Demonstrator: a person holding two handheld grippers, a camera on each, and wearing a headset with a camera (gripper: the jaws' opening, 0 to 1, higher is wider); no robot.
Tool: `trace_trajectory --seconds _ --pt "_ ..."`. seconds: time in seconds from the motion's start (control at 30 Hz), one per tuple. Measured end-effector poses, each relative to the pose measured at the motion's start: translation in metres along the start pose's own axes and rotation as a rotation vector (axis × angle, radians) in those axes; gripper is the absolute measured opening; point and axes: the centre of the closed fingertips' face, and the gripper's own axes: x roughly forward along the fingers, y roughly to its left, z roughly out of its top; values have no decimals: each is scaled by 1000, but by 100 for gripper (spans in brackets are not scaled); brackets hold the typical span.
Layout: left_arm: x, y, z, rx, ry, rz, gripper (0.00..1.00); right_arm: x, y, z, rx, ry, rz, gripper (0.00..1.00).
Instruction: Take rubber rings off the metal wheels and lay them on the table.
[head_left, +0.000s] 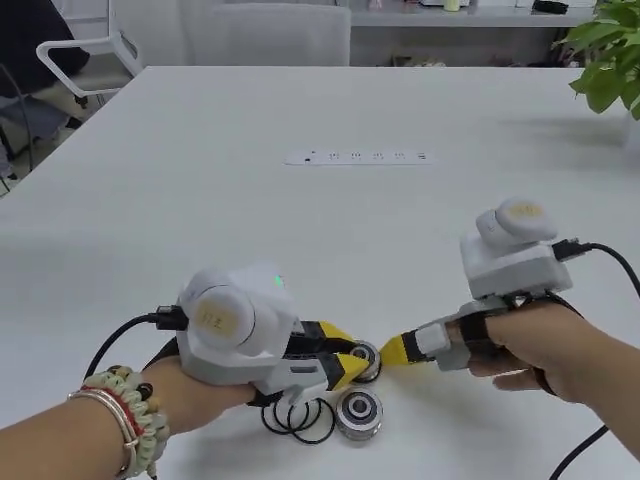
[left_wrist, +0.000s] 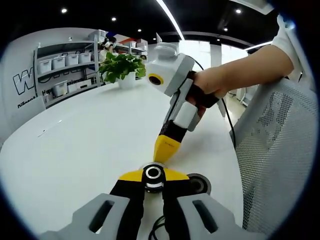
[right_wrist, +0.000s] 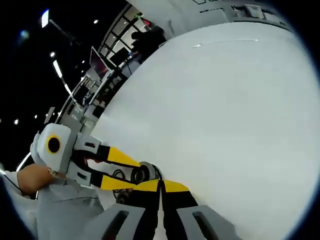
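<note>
The left hand-held gripper (head_left: 347, 357) was closed on a wheel (left_wrist: 153, 174), one yellow jaw on each side of it, so that the wheel was kept low over the counter (head_left: 300, 230) and steady. This grip was judged to serve as an anchor, the wheel being braced against any pull on its rubber.

The right hand-held gripper (head_left: 392, 351) was brought in opposite the left one, its jaws pressed together to a narrow point and set against the rim of the held wheel. The narrow point was judged suited to getting under a ring or pinching its edge. Whether any rubber was caught between the tips could not be told.

A second wheel (head_left: 358, 411) was seen flat on the counter just beside the held wheel, on the person's side. Several loose black rings (head_left: 296, 416) were laid near the held wheel, also on the person's side, beside the second wheel and partly under the left hand-held gripper. From these the task was judged partly done, with the ring of the held wheel being the step in hand.
</note>
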Motion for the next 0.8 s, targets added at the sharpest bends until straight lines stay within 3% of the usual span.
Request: trace_trajectory --seconds 0.13,0.27,0.43,0.53,0.8 --pt "0 0 0 2 -1 -3 8 -5 4 3 85 -27 34 0" --pt "0 0 0 2 -3 -4 8 -7 7 2 83 -28 49 0" --pt "0 0 0 1 -6 -5 8 -8 10 2 -23 11 -10 0" --pt "0 0 0 1 -7 -5 8 -9 19 5 -19 7 21 0" --pt "0 -1 0 -3 -15 -7 8 -7 18 3 -97 28 -21 0"
